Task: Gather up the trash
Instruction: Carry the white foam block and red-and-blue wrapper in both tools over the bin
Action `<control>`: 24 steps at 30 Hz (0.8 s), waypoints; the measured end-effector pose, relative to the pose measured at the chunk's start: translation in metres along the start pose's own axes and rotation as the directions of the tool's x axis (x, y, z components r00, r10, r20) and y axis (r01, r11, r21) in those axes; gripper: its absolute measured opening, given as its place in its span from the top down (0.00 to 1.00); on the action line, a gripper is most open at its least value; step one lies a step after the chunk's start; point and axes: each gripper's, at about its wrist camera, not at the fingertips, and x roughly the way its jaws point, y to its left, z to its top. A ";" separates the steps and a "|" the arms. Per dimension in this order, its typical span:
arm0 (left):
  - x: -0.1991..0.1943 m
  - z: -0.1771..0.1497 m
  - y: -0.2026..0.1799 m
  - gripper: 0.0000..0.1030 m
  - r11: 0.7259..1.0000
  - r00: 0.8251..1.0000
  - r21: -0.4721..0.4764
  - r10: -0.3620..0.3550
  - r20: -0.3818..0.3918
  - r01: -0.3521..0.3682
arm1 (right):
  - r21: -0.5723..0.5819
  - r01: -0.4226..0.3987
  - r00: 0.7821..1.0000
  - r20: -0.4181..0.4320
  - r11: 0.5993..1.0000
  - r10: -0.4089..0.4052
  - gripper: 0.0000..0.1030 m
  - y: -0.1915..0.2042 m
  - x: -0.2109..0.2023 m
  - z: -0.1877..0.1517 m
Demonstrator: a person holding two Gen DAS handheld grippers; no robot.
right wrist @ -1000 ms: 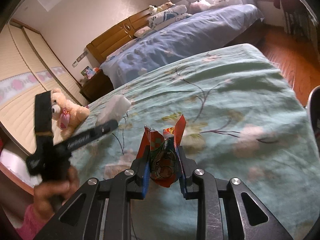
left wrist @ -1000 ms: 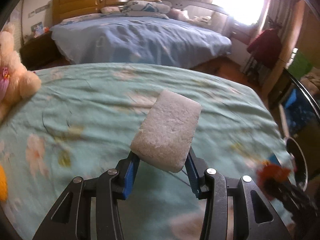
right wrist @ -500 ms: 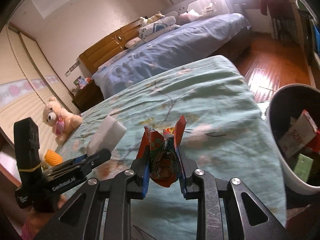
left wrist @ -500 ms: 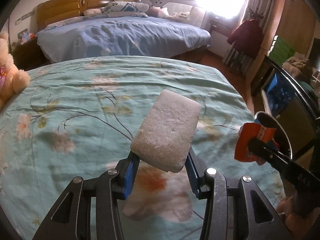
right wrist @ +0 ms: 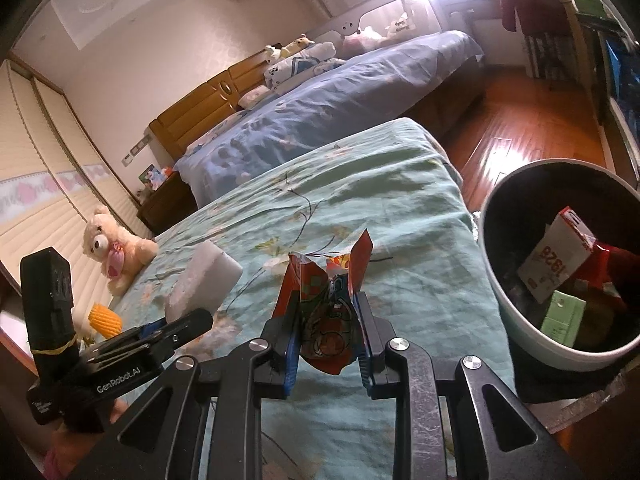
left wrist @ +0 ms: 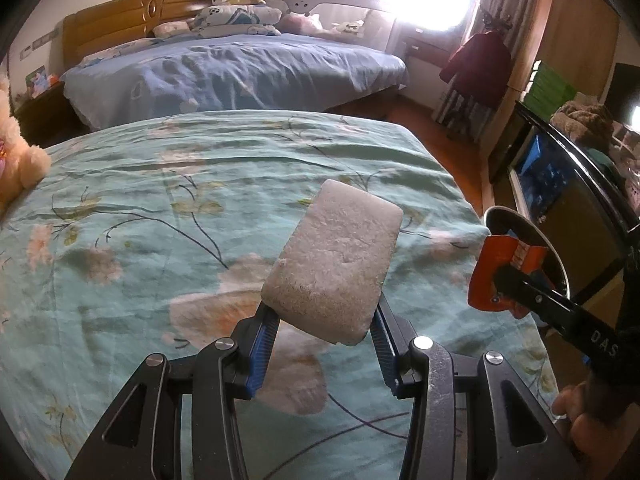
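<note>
Left view: left gripper [left wrist: 324, 344] clamps the foam block [left wrist: 334, 268] above the bed [left wrist: 160, 208]; bin [left wrist: 532, 240] rim has come into sight at right.
Right view: right gripper [right wrist: 329, 344] pinches the wrapper [right wrist: 326, 312]; bin [right wrist: 516, 320], earlier only an edge, now close beside it.
Meaning: both pieces near dropping.

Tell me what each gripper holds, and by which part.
Left gripper: white foam block, pinched at its near end. Right gripper: crumpled red snack wrapper, clamped across its lower middle.
</note>
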 end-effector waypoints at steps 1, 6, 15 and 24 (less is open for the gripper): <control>-0.001 -0.001 -0.002 0.58 1.000 1.000 0.004 0.003 0.002 -0.003 | 0.003 0.000 1.000 0.001 1.000 0.000 0.76 -0.001 -0.001 -0.001; -0.005 -0.004 -0.013 0.57 1.000 1.000 0.022 -0.003 0.004 0.003 | 0.013 0.005 1.000 0.009 1.000 -0.005 0.76 -0.005 -0.007 -0.003; -0.006 -0.006 -0.028 0.57 0.999 1.000 0.047 -0.018 -0.002 0.018 | 0.027 0.012 0.999 0.035 1.000 -0.013 0.76 -0.011 -0.019 -0.001; -0.001 -0.007 -0.043 0.57 0.996 0.999 0.072 -0.047 -0.017 0.049 | 0.049 0.036 0.998 0.051 0.998 -0.038 0.76 -0.025 -0.030 -0.001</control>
